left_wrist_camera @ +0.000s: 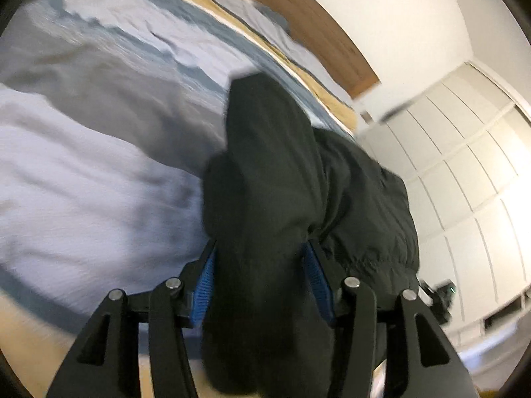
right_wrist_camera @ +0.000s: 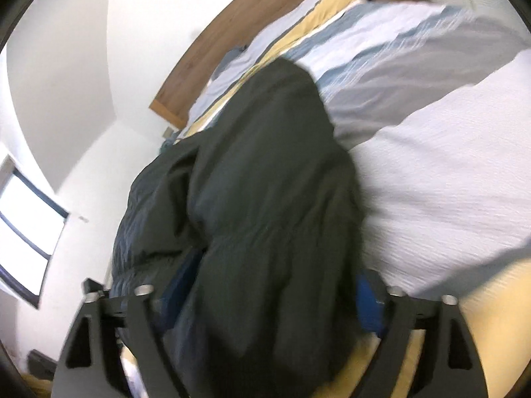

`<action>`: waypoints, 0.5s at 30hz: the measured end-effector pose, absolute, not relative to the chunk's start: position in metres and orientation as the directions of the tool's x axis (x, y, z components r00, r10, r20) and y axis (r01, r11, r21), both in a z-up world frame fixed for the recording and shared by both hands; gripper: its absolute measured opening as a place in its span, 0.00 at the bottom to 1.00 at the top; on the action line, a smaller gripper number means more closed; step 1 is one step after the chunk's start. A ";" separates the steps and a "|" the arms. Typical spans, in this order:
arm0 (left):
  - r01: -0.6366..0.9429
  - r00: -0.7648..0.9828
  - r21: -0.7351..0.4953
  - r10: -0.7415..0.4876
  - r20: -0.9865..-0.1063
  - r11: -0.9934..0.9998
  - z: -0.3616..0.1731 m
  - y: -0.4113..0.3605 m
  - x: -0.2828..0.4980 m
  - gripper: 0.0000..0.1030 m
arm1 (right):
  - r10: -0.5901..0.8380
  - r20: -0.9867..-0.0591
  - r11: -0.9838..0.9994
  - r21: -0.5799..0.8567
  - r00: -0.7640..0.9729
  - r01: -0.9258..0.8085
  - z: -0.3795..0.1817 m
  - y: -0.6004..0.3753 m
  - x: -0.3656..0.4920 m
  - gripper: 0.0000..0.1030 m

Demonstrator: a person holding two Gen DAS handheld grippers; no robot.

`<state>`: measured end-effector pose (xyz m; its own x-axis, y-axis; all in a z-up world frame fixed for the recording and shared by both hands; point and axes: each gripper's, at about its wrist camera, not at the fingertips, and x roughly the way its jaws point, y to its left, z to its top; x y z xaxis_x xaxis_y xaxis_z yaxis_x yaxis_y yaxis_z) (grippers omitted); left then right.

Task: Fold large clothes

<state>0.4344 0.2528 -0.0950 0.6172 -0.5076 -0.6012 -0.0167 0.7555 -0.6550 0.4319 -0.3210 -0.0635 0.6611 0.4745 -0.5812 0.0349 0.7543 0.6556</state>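
Note:
A large dark garment with a gathered, elasticated edge lies bunched on the bed, running away from both cameras. My left gripper has its blue pads spread apart, with a thick fold of the cloth lying between them. In the right wrist view the same garment fills the middle. My right gripper stands wide, and the cloth sits loosely between its blue pads. Both fingertips are partly hidden under fabric.
The bed has a striped white, grey and blue duvet over a yellow sheet. A wooden headboard stands at the far end. White wardrobe doors lie to one side, a window to the other.

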 end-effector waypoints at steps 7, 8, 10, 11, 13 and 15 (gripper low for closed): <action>-0.088 0.660 -0.618 -0.419 -0.624 0.781 -0.054 0.262 0.347 0.49 | 0.396 -0.603 0.795 0.603 0.693 0.070 -0.036 -0.390 0.334 0.89; -0.090 0.662 -0.609 -0.410 -0.628 0.788 -0.050 0.259 0.336 0.49 | 0.393 -0.605 0.801 0.595 0.692 0.066 -0.034 -0.385 0.323 0.89; -0.093 0.666 -0.592 -0.392 -0.635 0.801 -0.041 0.249 0.317 0.49 | 0.377 -0.612 0.817 0.574 0.695 0.062 -0.029 -0.372 0.300 0.90; -0.094 0.669 -0.586 -0.385 -0.636 0.805 -0.037 0.244 0.301 0.49 | 0.368 -0.616 0.825 0.562 0.697 0.061 -0.029 -0.379 0.274 0.90; -0.092 0.673 -0.570 -0.371 -0.640 0.817 -0.017 0.234 0.272 0.49 | 0.358 -0.619 0.838 0.543 0.699 0.051 -0.025 -0.376 0.253 0.90; -0.087 0.688 -0.540 -0.342 -0.640 0.837 -0.001 0.224 0.246 0.49 | 0.338 -0.620 0.855 0.517 0.708 0.045 -0.027 -0.367 0.232 0.91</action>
<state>0.2464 0.2240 -0.0006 0.6880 -0.3418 -0.6402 -0.0866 0.8372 -0.5400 0.2318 -0.3671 -0.0270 0.7081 0.3376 -0.6202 0.0451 0.8549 0.5168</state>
